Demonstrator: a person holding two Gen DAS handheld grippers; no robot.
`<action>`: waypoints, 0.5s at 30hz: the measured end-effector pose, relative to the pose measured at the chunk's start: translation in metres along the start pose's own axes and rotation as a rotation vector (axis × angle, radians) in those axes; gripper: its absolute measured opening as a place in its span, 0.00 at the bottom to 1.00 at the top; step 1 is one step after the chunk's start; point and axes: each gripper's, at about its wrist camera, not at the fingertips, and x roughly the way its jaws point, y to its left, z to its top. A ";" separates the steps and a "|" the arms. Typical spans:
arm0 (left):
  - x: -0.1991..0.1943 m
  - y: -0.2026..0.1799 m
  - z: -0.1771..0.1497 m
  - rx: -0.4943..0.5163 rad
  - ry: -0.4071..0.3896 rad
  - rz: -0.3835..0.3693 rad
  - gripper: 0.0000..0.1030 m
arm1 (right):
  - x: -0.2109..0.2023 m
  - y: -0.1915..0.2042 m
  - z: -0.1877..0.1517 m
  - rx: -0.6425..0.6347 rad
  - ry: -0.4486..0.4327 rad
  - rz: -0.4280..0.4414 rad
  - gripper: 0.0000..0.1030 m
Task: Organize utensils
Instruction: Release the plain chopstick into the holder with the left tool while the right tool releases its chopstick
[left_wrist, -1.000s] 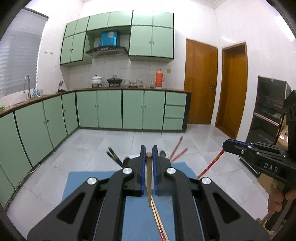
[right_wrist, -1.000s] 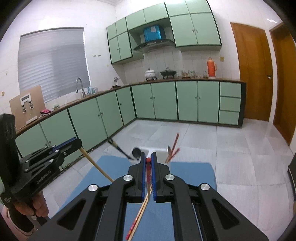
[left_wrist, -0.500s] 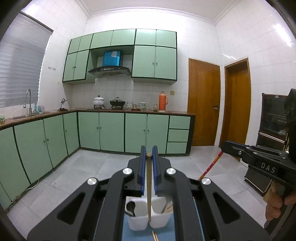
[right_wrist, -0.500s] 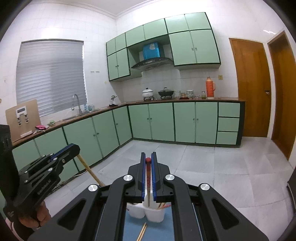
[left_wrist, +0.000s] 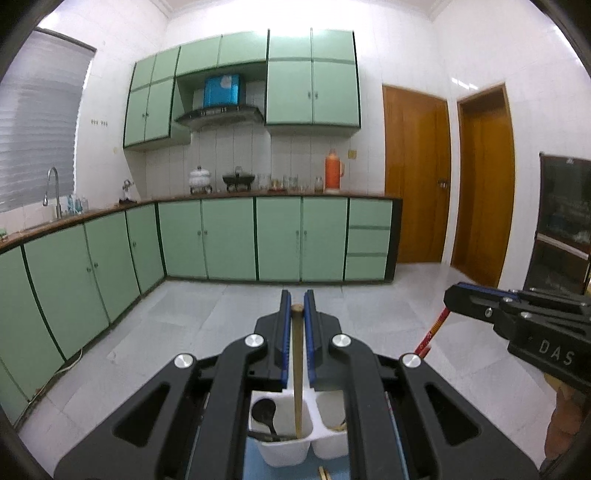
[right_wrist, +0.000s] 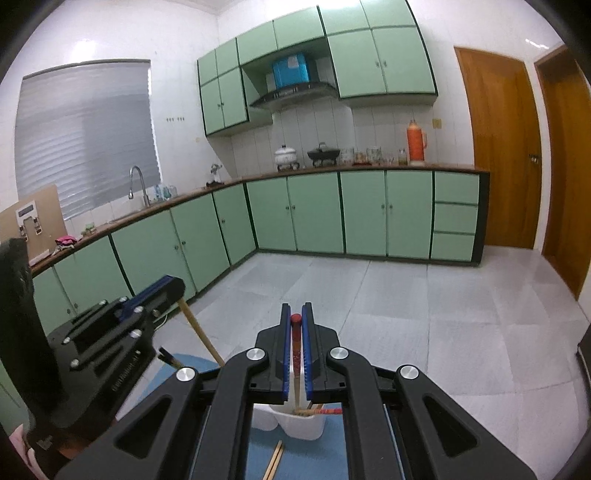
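Observation:
In the left wrist view my left gripper (left_wrist: 296, 295) is shut on a plain wooden chopstick (left_wrist: 297, 369). The stick hangs down, its lower end inside the left compartment of a white two-compartment holder (left_wrist: 284, 452), beside a black spoon (left_wrist: 264, 410). In the right wrist view my right gripper (right_wrist: 296, 308) is shut on a red chopstick (right_wrist: 295, 343). Its lower end dips into the holder (right_wrist: 303, 428), in the compartment that has other chopsticks (right_wrist: 325, 410). Each gripper shows in the other's view: the right gripper (left_wrist: 480, 306) and the left gripper (right_wrist: 162, 291).
The holder stands on a blue mat (right_wrist: 328, 458) on the white tiled floor. A pair of wooden chopsticks (right_wrist: 275, 458) lies on the mat in front of it. Black utensil handles (right_wrist: 168, 356) lie at the mat's left. Green cabinets line the far walls.
Both grippers have moved forward over the mat with their chopsticks. The white holder has come into view under them, and the loose utensils seen earlier have passed out of view.

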 end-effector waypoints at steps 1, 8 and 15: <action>0.003 0.002 -0.004 0.002 0.016 0.001 0.06 | 0.003 0.000 -0.003 0.000 0.011 0.004 0.05; 0.011 0.010 -0.024 0.009 0.095 0.006 0.07 | 0.016 0.000 -0.017 -0.013 0.079 0.031 0.06; -0.014 0.022 -0.024 -0.012 0.074 0.003 0.34 | -0.008 -0.012 -0.019 0.006 0.033 0.004 0.20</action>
